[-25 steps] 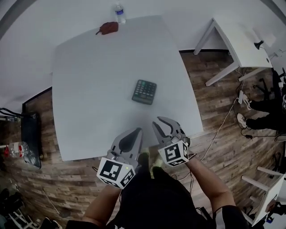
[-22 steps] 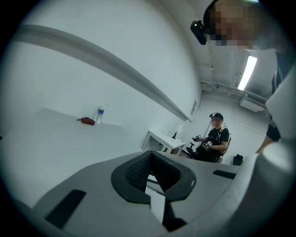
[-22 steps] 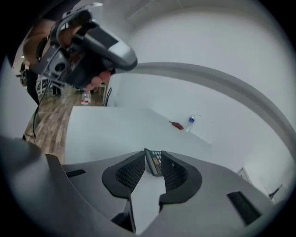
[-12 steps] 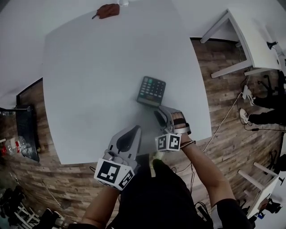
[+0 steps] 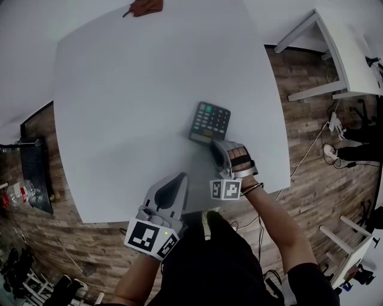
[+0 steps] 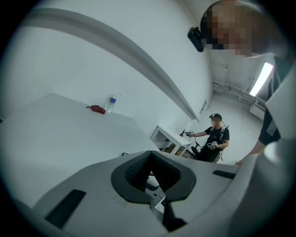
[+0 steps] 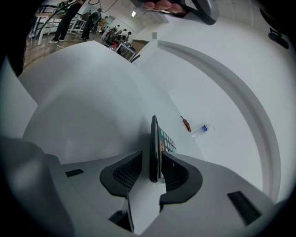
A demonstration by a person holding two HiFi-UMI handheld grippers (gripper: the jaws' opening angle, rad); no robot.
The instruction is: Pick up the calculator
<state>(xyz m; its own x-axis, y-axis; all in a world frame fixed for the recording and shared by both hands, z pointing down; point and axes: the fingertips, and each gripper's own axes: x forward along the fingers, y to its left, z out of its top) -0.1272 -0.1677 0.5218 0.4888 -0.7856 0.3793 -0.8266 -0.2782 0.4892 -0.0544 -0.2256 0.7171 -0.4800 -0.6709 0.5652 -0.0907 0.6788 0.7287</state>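
The dark calculator (image 5: 210, 122) lies flat on the white table (image 5: 119, 107), right of its middle. My right gripper (image 5: 216, 147) is rolled on its side at the calculator's near edge. In the right gripper view the calculator's edge (image 7: 154, 143) stands between the two pads of the right gripper (image 7: 150, 162); the jaws are opening, with a gap showing on the left pad's side. My left gripper (image 5: 179, 179) hovers at the table's near edge, away from the calculator, its tips together and nothing in it. The left gripper (image 6: 150, 155) faces across the bare tabletop.
A red object (image 5: 145, 7) lies at the table's far edge, with a water bottle (image 6: 111, 102) beside it. A second white table (image 5: 341, 54) stands to the right on the wood floor. A black case (image 5: 35, 173) sits left of the table. Another person (image 6: 215, 141) stands far off.
My right gripper has gone forward and down to the calculator, rolled onto its side and opened around its near edge. The left gripper has sunk a little at the table's near edge.
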